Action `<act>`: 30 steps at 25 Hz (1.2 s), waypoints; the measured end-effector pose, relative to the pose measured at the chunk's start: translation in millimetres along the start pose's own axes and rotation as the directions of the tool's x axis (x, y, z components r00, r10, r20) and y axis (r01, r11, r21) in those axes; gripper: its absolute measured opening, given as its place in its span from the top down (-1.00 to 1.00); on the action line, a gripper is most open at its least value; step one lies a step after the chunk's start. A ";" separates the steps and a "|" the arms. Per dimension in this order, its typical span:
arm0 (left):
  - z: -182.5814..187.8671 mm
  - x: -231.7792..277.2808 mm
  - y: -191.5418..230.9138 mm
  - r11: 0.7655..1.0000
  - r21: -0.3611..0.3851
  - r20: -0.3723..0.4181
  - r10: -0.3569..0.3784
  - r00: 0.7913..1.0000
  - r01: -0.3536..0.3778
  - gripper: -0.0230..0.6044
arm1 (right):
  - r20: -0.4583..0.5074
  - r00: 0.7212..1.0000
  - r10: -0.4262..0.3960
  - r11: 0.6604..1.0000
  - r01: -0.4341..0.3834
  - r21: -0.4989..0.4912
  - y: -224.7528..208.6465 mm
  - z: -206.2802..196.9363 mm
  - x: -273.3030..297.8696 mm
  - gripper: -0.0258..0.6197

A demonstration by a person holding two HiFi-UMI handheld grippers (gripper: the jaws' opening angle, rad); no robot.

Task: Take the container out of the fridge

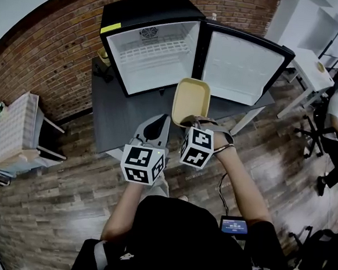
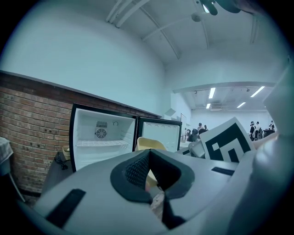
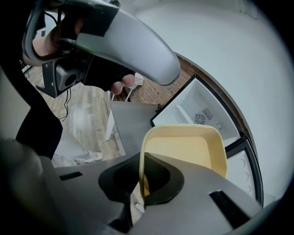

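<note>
Removal is wrapping up: right claw (image 3: pixel 140 183) is clamping the rim of the yellow container (image 3: pixel 183 151) outside the fridge (image 1: pixel 158 55) (left claw (image 2: pixel 151 176) closed, empty); a set-down on the table (image 1: pixel 109 115) is likely coming next.

Pale yellow container (image 1: pixel 191 100), black fridge (image 1: pixel 149 10)

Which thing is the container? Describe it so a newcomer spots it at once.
Start at the black mini fridge standing open on the dark table by the brick wall. Just before its open door, the right gripper pinches the container by its rim: a shallow, pale yellow tub with rounded corners, empty, the only thing either gripper holds.
</note>
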State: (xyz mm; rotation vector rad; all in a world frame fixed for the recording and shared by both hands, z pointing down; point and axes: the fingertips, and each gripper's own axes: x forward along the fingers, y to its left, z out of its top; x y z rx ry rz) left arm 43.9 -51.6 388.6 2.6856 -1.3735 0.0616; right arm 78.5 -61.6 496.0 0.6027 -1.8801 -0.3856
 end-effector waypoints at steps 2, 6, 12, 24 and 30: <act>0.4 -3.0 -1.9 1.000 0.002 0.002 0.000 1.000 0.000 0.89 | 0.001 1.000 -0.003 1.000 0.003 -0.001 2.3 0.4 -2.5 0.79; 0.0 -8.2 -2.1 1.000 0.008 0.005 0.002 1.000 -0.002 0.89 | 0.003 1.000 -0.015 1.000 0.015 0.000 5.1 2.2 -4.9 0.79; -1.9 -16.6 -1.6 1.000 -0.002 0.015 0.004 1.000 -0.004 0.89 | 0.010 1.000 -0.020 1.000 0.020 0.015 12.1 4.1 -6.4 0.79; -14.3 -33.2 1.0 1.000 -0.010 0.008 0.021 1.000 -0.021 0.89 | 0.003 1.000 -0.020 1.000 0.020 0.018 26.4 3.1 -4.9 0.79; -18.7 -33.1 -0.1 1.000 -0.014 0.000 0.026 1.000 -0.026 0.89 | 0.000 1.000 -0.015 1.000 0.015 0.023 28.6 -1.4 -3.6 0.79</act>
